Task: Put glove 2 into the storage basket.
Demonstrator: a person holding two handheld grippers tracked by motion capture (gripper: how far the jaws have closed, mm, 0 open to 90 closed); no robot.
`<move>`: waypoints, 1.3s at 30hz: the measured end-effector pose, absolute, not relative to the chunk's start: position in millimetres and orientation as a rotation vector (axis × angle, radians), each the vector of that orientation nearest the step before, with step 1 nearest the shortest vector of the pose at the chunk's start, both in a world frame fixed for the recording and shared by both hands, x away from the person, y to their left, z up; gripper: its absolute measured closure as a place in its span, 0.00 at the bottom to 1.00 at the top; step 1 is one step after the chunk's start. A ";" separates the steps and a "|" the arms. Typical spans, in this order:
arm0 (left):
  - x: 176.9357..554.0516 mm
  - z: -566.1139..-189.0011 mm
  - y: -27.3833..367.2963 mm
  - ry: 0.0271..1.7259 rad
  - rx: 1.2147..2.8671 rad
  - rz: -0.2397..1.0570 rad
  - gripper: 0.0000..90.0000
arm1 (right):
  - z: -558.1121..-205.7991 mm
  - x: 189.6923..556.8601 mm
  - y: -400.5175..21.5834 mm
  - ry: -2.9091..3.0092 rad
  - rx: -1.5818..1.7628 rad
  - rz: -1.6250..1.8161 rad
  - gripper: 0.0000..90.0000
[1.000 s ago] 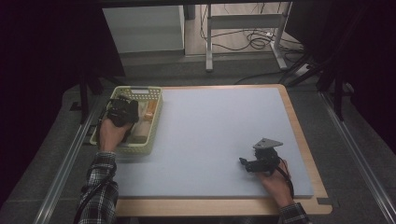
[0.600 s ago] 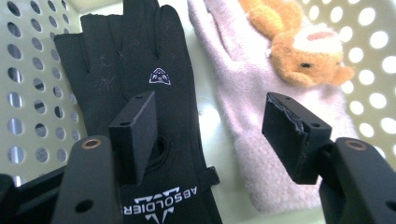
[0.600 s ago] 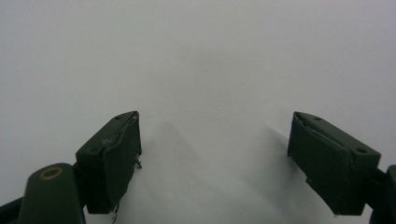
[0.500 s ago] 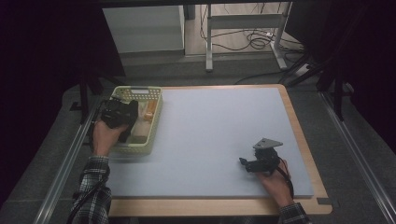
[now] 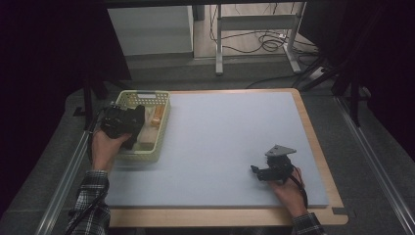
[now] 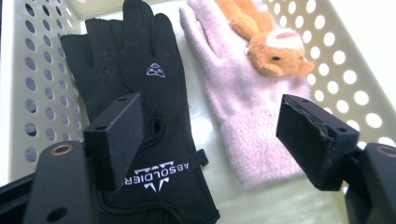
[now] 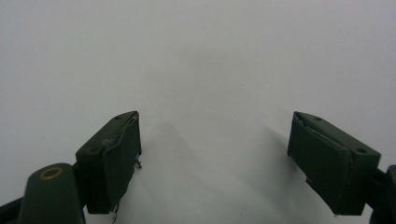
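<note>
The high view is fixed above the near edge of the table (image 5: pixel 313 147), facing forward and down. It covers the whole pale mat, the floor beyond, and both forearms entering from the near side.

The left gripper view rides on the left gripper (image 5: pixel 120 122) and looks along its two jaws from close range, down into the perforated basket (image 6: pixel 18 84). It shares this basket (image 5: pixel 161 105), at the table's left side, with the high view.

The right gripper view rides on the right gripper (image 5: pixel 274 169) and looks along its jaws, close above the bare mat (image 7: pixel 196 56). It shares the mat's near right area with the high view.
</note>
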State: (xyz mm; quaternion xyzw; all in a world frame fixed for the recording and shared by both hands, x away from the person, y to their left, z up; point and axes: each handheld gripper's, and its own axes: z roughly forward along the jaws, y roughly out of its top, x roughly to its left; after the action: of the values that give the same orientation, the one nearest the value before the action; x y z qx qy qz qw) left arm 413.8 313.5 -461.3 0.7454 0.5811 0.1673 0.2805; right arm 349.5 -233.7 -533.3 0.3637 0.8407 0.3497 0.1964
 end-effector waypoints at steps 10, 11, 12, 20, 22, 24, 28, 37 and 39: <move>399.6 -457.2 314.7 1.504 1.970 0.443 0.18 | -533.3 349.4 -233.6 2.354 1.018 0.979 0.19; 398.1 -456.5 314.5 1.497 1.970 0.447 0.17 | -533.3 349.4 -233.7 2.354 1.018 0.979 0.19; 396.6 -455.7 314.4 1.487 1.975 0.449 0.16 | -533.3 349.4 -233.6 2.354 1.019 0.979 0.19; 384.2 -450.7 309.0 1.437 1.978 0.459 0.12 | -533.2 349.2 -233.5 2.353 1.019 0.978 0.19; 382.2 -450.2 307.5 1.428 1.980 0.461 0.12 | -533.2 349.3 -233.5 2.354 1.019 0.979 0.19; 379.7 -450.0 305.4 1.417 1.983 0.460 0.11 | -533.2 349.3 -233.5 2.354 1.019 0.978 0.19; 374.3 -450.6 300.0 1.391 1.982 0.455 0.11 | -533.2 349.3 -233.5 2.353 1.019 0.978 0.19; 364.6 -456.7 288.4 1.343 1.975 0.437 0.09 | -533.1 349.0 -233.4 2.353 1.021 0.977 0.19; 362.8 -457.9 286.8 1.335 1.972 0.435 0.09 | -533.1 349.0 -233.4 2.353 1.022 0.977 0.19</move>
State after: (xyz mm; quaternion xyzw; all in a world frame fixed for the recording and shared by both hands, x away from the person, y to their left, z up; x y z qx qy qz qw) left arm 362.8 286.8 -457.9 0.7623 0.5161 0.1683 0.3523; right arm 349.0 -233.4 -533.1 0.3649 0.8404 0.3490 0.1969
